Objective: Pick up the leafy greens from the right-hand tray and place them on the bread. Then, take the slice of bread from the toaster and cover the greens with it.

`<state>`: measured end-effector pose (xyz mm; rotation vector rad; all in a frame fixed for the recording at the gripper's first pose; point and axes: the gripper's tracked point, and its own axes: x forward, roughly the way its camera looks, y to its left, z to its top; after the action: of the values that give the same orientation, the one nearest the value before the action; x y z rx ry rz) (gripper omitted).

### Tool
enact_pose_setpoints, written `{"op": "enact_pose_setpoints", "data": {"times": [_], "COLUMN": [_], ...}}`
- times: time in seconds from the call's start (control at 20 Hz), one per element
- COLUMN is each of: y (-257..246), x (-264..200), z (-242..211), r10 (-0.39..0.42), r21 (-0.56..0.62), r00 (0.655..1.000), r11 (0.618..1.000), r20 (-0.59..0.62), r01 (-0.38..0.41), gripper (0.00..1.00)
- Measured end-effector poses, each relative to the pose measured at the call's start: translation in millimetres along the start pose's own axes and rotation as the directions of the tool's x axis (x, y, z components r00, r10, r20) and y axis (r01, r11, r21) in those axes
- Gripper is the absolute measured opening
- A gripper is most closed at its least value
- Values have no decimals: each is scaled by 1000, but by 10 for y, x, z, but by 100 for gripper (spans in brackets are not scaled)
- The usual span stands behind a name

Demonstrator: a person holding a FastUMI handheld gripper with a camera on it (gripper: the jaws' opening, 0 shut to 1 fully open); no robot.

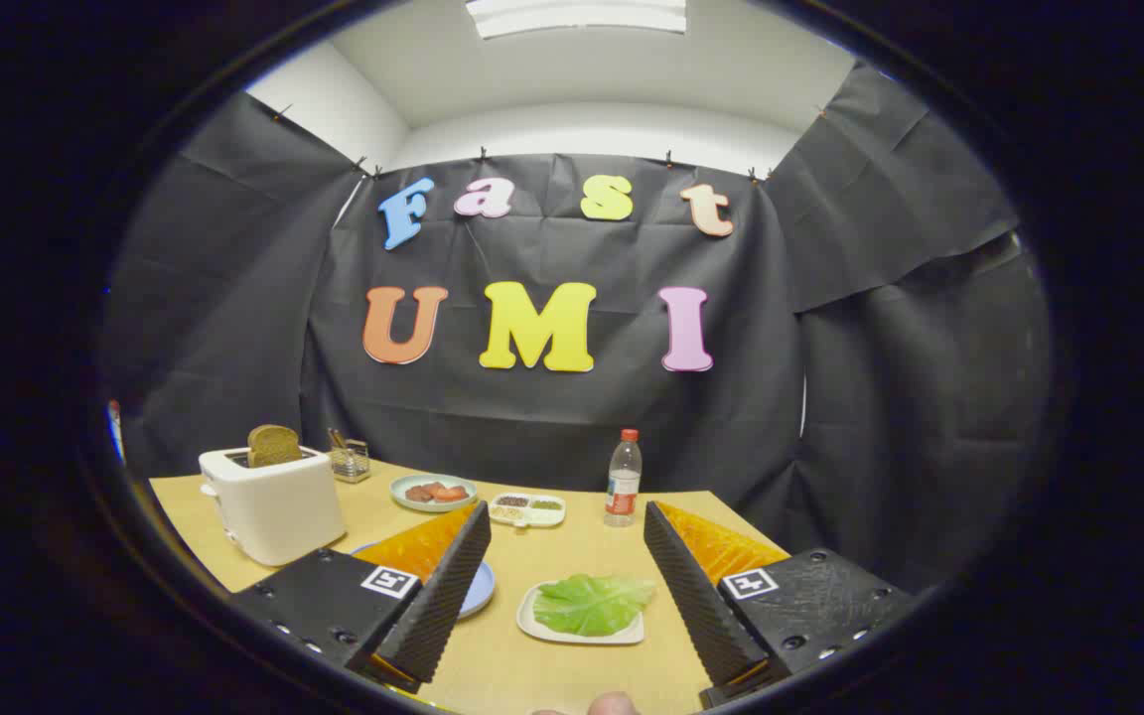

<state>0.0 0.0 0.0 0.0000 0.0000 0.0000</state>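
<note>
The gripper [564,536] was held wide open above the table [572,675], its ridged fingers [448,586] flanking crinkled greens [592,603] on a rounded white tray [530,624].

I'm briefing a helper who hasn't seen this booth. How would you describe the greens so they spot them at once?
Start at the tan table. Between the open jaws of the gripper, a small white tray holds the greens: one flat, crinkled, bright green leaf. Nothing else on the table is so green; the plate behind holds reddish pieces.
</note>
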Motion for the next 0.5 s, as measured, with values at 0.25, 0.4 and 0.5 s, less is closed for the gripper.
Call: {"op": "enact_pose_setpoints", "data": {"times": [0.25, 0.4, 0.5], "y": [-83, -19, 48], "x": [-45, -15, 29], "z": [-97, -84, -105], "r10": [-42, -46, -41], "r21": [-15, -17, -8], "r00": [999, 998, 998], "r11": [999, 999, 999], "r20": [-32, -36, -45], "r01": [42, 45, 41], "gripper": [95, 95, 95]}}
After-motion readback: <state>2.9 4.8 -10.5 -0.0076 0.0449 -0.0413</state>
